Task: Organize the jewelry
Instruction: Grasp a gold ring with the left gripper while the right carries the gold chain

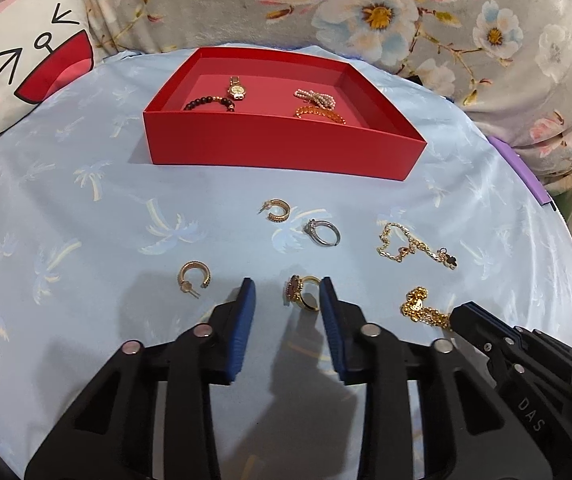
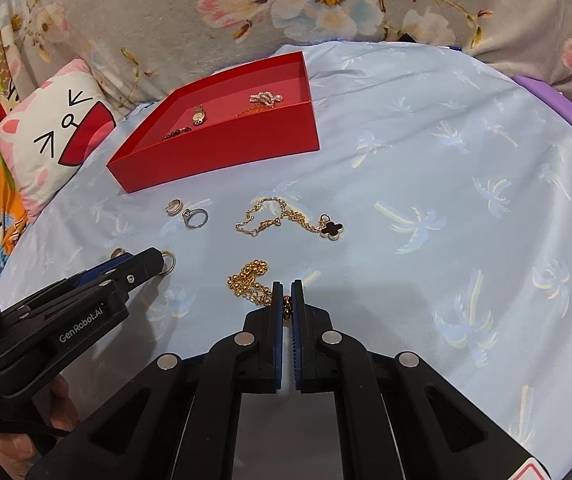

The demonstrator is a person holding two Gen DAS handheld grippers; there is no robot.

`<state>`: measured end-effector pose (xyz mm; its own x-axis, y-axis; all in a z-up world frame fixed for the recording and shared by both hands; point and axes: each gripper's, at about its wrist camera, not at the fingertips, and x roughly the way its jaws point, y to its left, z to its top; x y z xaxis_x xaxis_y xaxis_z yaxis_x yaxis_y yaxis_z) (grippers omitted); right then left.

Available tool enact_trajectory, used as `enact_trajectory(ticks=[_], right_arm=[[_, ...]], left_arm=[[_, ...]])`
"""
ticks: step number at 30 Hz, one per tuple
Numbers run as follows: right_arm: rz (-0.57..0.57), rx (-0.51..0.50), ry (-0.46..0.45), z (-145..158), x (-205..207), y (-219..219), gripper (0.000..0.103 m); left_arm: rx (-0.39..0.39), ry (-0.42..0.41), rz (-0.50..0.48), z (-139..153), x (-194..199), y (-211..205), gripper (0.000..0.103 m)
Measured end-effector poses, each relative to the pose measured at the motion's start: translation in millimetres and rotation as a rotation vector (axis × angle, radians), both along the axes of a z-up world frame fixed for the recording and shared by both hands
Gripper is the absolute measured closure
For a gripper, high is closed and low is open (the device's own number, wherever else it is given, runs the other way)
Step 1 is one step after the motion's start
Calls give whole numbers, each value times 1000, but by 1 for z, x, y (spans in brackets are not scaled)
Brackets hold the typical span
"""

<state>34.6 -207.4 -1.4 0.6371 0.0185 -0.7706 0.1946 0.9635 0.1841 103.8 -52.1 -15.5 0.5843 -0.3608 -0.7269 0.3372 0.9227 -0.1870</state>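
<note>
The left tool [image 1: 287, 294] straddles a gold ring [image 1: 303, 298] on the blue bedsheet [image 1: 126, 208], its pads seemingly not pressing it. The right tool [image 2: 287, 289] is clamped on a gold chain [image 2: 252, 280]. The red box [image 1: 278, 148] lies beyond.

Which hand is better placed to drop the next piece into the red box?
Right: its tool is already shut on the gold chain. The left tool only straddles the flower ring, not yet gripping.

Gold ring [image 1: 303, 293] between the parted left hand-held gripper [image 1: 287, 295] pads, untouched
</note>
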Motion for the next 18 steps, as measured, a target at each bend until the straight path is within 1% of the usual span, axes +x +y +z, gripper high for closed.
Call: enact_trajectory(ticks=[1,2,6,13,18], right_arm=[[1,1,0,0,0,0,99],[2,0,-1,0,1,1,99],[5,-1,-2,-1,1,1,99],[-2,7,-12,1,-1,0,99],[-8,9,-23,6,-4,-2,99]], left_arm=[[-3,2,-4,0,0,0,78],[-3,4,-7,-1,1,-1,85],[1,9,-28,-1,1,-4,96],[3,-3,-30,0,-2,-5,96],[-15,-9,-21,8,-6,2,96]])
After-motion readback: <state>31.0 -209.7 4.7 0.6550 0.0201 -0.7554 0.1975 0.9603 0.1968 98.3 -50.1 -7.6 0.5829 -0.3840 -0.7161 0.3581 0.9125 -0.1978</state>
